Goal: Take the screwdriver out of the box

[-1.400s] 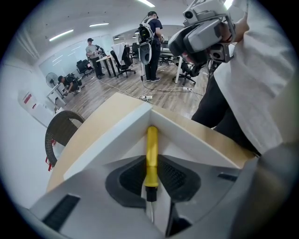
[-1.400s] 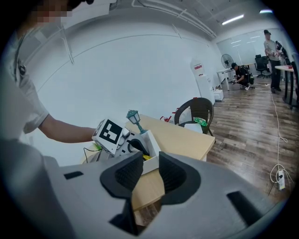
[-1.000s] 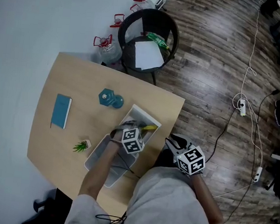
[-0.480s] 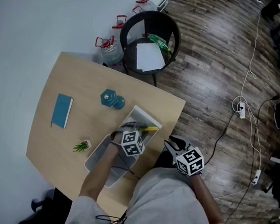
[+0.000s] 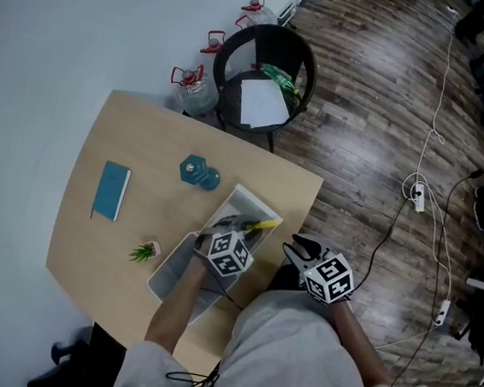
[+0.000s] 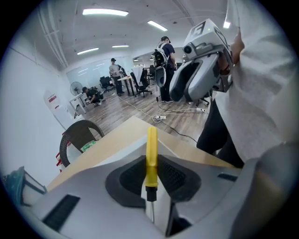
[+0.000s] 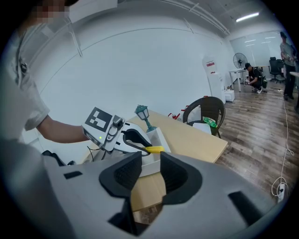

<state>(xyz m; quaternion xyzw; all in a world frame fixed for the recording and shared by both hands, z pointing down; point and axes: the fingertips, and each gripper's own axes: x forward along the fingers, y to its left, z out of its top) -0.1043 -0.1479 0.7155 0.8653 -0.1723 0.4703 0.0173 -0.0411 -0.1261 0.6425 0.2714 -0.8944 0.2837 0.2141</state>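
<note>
My left gripper (image 5: 220, 225) jaws pinch the yellow-handled screwdriver (image 6: 151, 156), now lifted slightly from the white rectangular box (image 5: 257, 200); my right gripper (image 7: 150, 173) jaws are spreading, empty.

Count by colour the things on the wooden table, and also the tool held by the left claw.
Teal: 2, flat rectangular teal book and small teal lantern ornament
Green: 1, tiny green potted plant
White: 1, long white plastic box
Yellow: 1, yellow-handled metal screwdriver
Total: 5

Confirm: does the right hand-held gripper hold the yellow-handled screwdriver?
No, the right hand-held gripper is opening, empty; the left hand-held gripper grips it.
</note>
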